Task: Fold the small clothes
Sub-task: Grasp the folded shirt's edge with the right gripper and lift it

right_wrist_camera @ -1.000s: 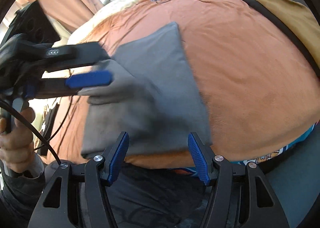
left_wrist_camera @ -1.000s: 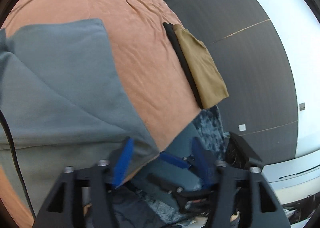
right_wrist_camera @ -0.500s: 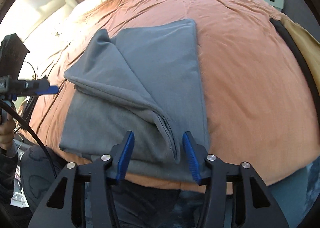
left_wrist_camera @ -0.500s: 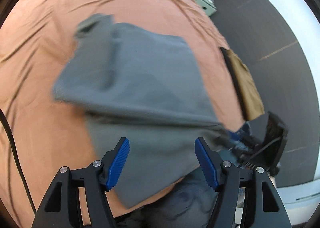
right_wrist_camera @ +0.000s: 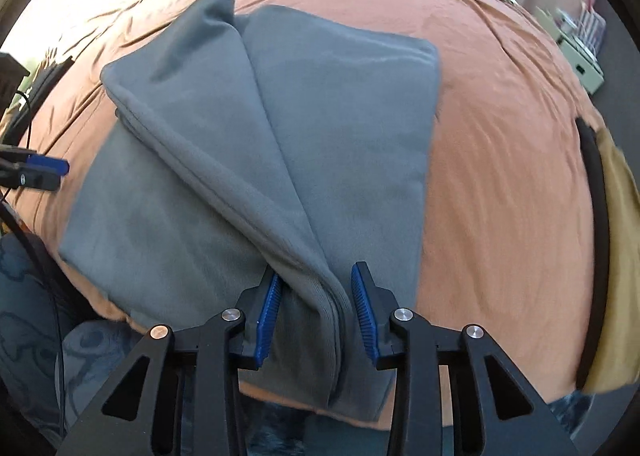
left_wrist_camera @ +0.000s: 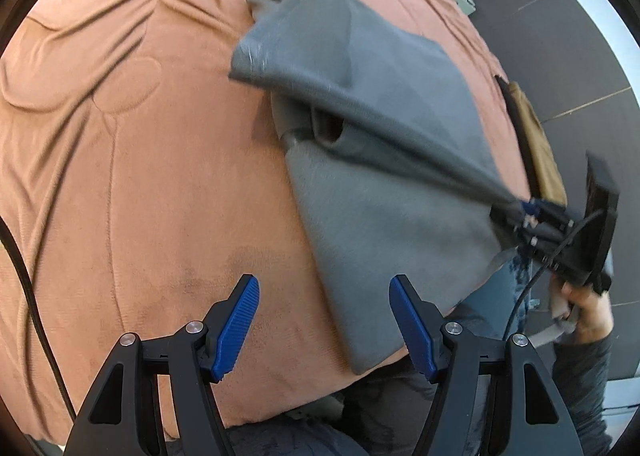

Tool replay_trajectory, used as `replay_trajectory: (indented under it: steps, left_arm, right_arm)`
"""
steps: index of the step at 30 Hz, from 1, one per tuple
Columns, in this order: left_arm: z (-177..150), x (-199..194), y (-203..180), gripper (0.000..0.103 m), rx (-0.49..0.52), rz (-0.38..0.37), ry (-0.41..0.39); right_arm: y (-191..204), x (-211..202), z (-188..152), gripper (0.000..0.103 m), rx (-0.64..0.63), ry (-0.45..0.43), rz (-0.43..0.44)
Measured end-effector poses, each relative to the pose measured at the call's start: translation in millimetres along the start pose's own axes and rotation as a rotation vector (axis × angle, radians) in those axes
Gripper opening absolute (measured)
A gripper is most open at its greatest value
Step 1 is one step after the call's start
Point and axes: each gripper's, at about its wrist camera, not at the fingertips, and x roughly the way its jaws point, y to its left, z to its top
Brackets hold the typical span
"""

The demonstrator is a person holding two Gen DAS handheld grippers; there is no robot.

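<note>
A grey garment (right_wrist_camera: 248, 159) lies half folded on the orange bedspread (right_wrist_camera: 500, 175), near the front edge. My right gripper (right_wrist_camera: 316, 312) is closed on a thick folded ridge of the grey garment, which fills the gap between its blue pads. In the left wrist view the grey garment (left_wrist_camera: 384, 159) stretches from the bed to the right gripper (left_wrist_camera: 532, 211) at the right. My left gripper (left_wrist_camera: 324, 324) is open and empty, over the bedspread (left_wrist_camera: 140, 175) just left of the garment's near corner.
A folded tan garment (right_wrist_camera: 620, 256) on a black one (right_wrist_camera: 596, 215) lies at the bed's right edge. A black cable (left_wrist_camera: 24, 276) runs along the left side. Dark floor and a pale cabinet (right_wrist_camera: 580, 55) lie beyond the bed.
My right gripper has closed on the garment's folded ridge and pulls it taut. My left gripper has let go and drawn back to the left, off the cloth.
</note>
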Motion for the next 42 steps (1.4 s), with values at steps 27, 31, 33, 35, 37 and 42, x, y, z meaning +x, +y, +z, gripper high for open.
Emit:
replay_trajectory:
  steps: [27,31,33,35,37,42]
  left_arm:
    - [11,23,-21,0.057,0.061,0.033,0.051]
    - [19,20,-12,0.057,0.023,0.005,0.017]
    - [20,21,-9,0.057,0.011,-0.004,0.007]
    - [22,22,-6,0.053,-0.001,-0.01,-0.002]
    - [24,24,-4,0.049,-0.021,-0.025,-0.009]
    - [24,28,6,0.038,-0.075,-0.077,-0.02]
  right_arm:
    - [-22,-13,-27,0.042,0.15,-0.013,-0.005]
    - [0,-30,-12,0.061,0.07,-0.059,-0.051]
    - [14,-33,-6,0.061,0.023,-0.07,-0.057]
    - [29,-35,0,0.061,-0.026,-0.075,-0.057]
    - [45,-32,7,0.061,-0.069,-0.074,-0.046]
    - [69,-24,22,0.052,-0.151,-0.08,-0.026]
